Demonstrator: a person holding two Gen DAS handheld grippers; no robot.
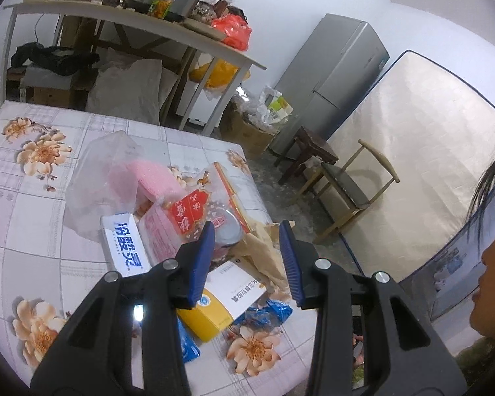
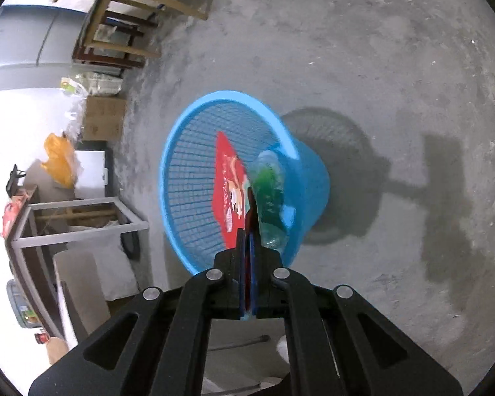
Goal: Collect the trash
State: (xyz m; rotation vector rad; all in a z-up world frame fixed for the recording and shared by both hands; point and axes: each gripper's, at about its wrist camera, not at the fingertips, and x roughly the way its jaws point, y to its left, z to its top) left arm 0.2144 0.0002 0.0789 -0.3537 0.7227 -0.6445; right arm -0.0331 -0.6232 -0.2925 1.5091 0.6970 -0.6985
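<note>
right gripper [image 2: 247,227] is clamped on a thin red wrapper [image 2: 229,188], light and floppy, hanging above the blue basket [image 2: 181,178]. left gripper [image 1: 247,247] hovers part-open, empty, over bench [image 1: 23,204] litter.

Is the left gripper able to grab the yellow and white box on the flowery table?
Probably yes. The left gripper hangs open right above the yellow and white box, with nothing between them. The brown paper and blue wrapper lie close beside it and might get pinched too.
</note>
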